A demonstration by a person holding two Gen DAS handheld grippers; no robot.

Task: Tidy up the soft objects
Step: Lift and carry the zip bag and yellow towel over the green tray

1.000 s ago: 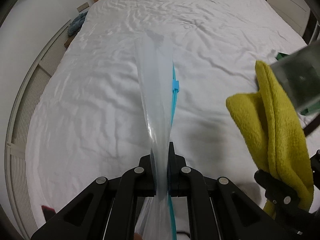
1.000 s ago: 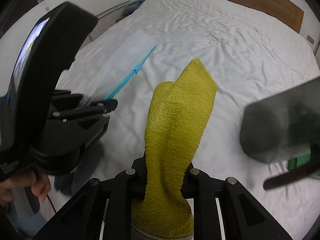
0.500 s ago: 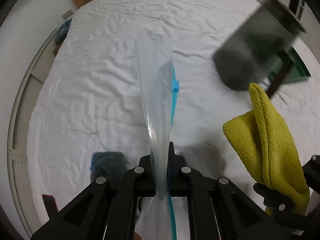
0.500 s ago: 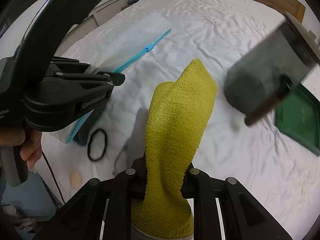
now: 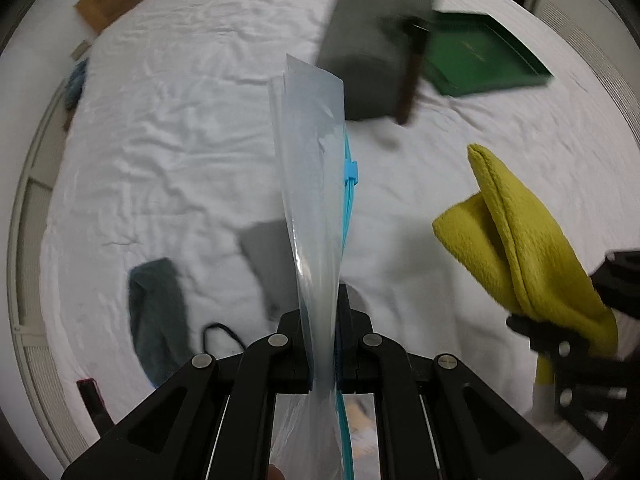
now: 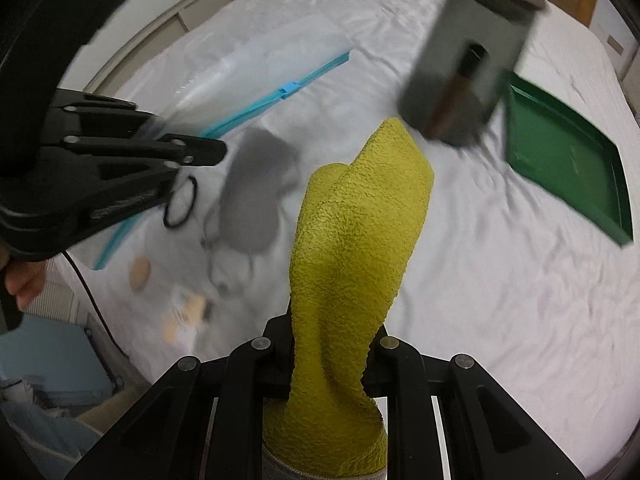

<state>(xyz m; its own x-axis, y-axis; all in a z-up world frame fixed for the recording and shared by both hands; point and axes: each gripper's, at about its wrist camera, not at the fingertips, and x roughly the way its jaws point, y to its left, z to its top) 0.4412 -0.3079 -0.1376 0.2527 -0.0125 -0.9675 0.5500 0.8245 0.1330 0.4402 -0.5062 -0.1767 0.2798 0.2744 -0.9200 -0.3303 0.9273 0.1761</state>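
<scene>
- Your left gripper [image 5: 323, 312] is clamped tight on a clear, glossy plastic zip bag [image 5: 312, 184] with a turquoise zip strip and a small blue slider [image 5: 350, 170]; the thin film stands edge-on from the jaws, long axis running away from you toward the far side of the bed.
- Your right gripper [image 6: 331, 328] is pinched closed on a mustard-yellow fleece cloth [image 6: 356, 236], nubbly and thick, folded into a soft column that rises out of the jaws and points away from you, its rounded tip leaning slightly right.
- Both things are held in the air above the wrinkled white bedsheet [image 5: 168, 128].
- On the sheet near you lie a smooth grey soft pouch-like piece [image 6: 256, 196], a dark teal fuzzy cloth [image 5: 158, 316], a thin black elastic loop [image 6: 182, 202] and a small round tan pad [image 6: 140, 274].
- Far right sits a flat, rigid dark green tray [image 6: 568, 160] with a raised rim.
- A blurred grey box-shaped object [image 5: 372, 52] with a dark brown rod on it hangs in front of the tray; you cannot tell what it is.
- The lower ends of bag and cloth are cut off behind the jaws, and motion blur smears the small items near the bed's edge.
</scene>
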